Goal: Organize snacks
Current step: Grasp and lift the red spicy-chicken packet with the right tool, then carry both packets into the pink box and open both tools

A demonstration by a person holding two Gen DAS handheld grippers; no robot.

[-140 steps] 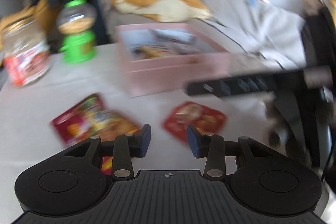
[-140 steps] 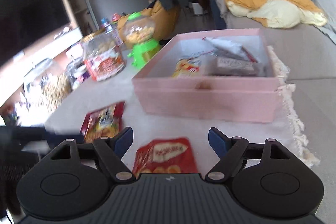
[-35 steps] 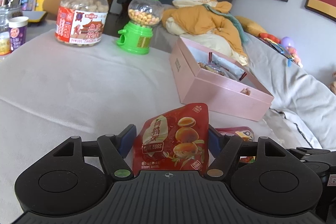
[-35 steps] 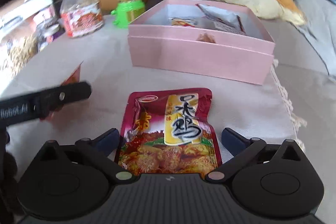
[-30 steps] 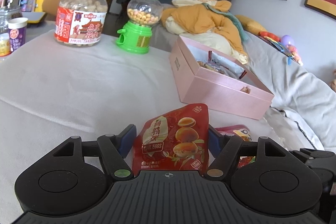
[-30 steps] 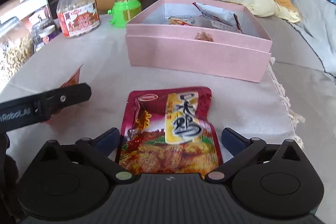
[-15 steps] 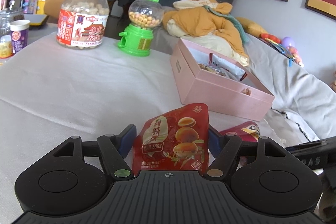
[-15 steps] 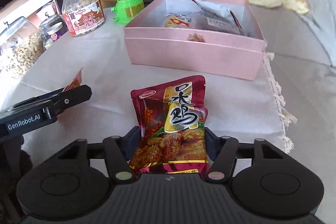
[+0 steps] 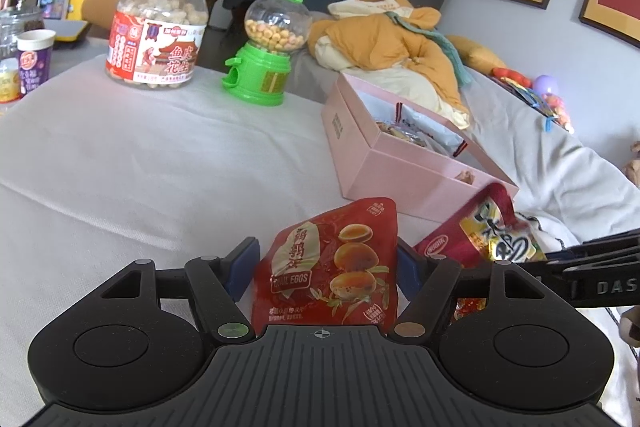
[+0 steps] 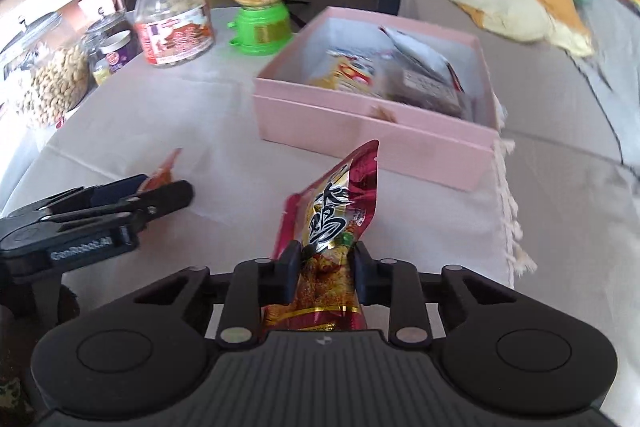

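R gripper [image 10: 323, 269] is clamped tight on the chicken pack [image 10: 336, 227], lifted off the cloth & tilted toward the pink box [image 10: 372, 131] just ahead, prob for dropping in w/ the other snacks, while L gripper [image 9: 324, 263], jaws wide, brackets the egg pack [image 9: 332, 267], grip not clear

Quail-egg pouch [image 9: 328, 267]: red, golden-brown eggs printed, white lettering. Chicken snack pouch [image 10: 332, 227]: dark red, yellow-gold panel with black characters. Box [image 10: 360, 131]: plain pale pink. Candy dispenser [image 9: 264, 63]: bright green base and cap, clear globe. Jar [image 9: 160, 27]: gold lid, red-and-white label. Tablecloth [image 9: 120, 167]: off-white.
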